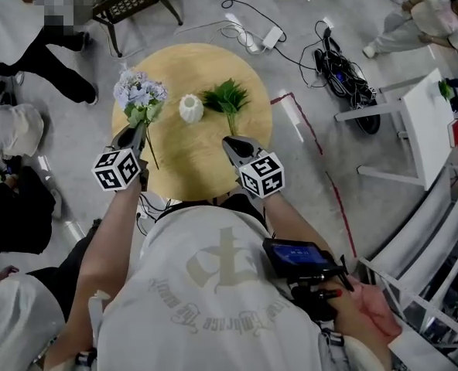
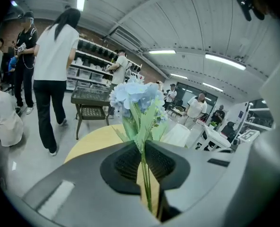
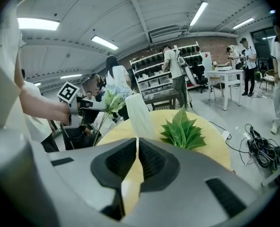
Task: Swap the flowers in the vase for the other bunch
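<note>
Findings at inspection: the left gripper (image 1: 136, 134) was clamped on the stems of the blue hydrangea bunch (image 1: 139, 93). Its jaws were pinched together, with the thin green stalks running down between the pads. The bunch was held upright, off the round wooden table (image 1: 184, 178) and to the left of the white ribbed vase (image 1: 191, 108), apart from it. The vase mouth appeared empty.

I judged that a grip just under the leaves kept the heads uncrushed and steady for carrying the bunch aside. The blooms were pale blue to lilac, full and rounded, with serrated green leaves beneath and bare stems trailing below the jaws.

The replacement bunch of green leaves (image 1: 227, 97) lay flat on the table just right of the vase, its stem toward the person. The right gripper (image 1: 229, 142) hung near that stem end, jaws together with nothing between them, seemingly placed for the next pick-up.
</note>
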`<move>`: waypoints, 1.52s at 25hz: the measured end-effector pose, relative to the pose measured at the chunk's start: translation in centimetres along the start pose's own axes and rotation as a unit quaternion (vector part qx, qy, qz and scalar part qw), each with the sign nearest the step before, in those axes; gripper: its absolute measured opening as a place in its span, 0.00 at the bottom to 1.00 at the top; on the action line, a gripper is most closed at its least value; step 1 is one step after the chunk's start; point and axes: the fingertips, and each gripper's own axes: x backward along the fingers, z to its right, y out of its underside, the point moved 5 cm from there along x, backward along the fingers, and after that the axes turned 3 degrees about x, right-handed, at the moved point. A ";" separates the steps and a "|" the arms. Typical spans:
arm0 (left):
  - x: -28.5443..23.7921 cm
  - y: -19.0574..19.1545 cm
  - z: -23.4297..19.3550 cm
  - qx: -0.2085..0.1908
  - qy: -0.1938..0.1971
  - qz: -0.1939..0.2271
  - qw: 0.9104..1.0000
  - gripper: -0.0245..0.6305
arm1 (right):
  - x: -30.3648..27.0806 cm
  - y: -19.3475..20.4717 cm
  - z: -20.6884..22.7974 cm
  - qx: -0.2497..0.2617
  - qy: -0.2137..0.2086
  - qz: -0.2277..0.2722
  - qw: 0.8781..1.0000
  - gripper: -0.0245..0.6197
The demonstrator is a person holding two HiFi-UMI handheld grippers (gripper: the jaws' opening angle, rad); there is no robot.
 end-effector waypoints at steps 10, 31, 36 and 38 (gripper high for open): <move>2.2 -2.9 1.0 0.005 0.016 0.056 0.998 0.07 | -0.5 -0.1 -0.8 0.009 -0.010 0.006 1.000 0.06; 4.2 -13.2 8.0 -0.025 0.115 0.169 0.979 0.07 | 1.0 -0.2 -2.1 0.010 -0.018 0.010 1.000 0.06; 3.3 -14.6 9.8 -0.038 0.134 0.184 0.973 0.07 | 1.2 0.5 -1.9 0.007 -0.017 0.010 1.000 0.06; 2.7 -15.4 10.5 -0.042 0.140 0.189 0.971 0.07 | 1.3 0.6 -1.6 0.006 -0.015 0.010 1.000 0.06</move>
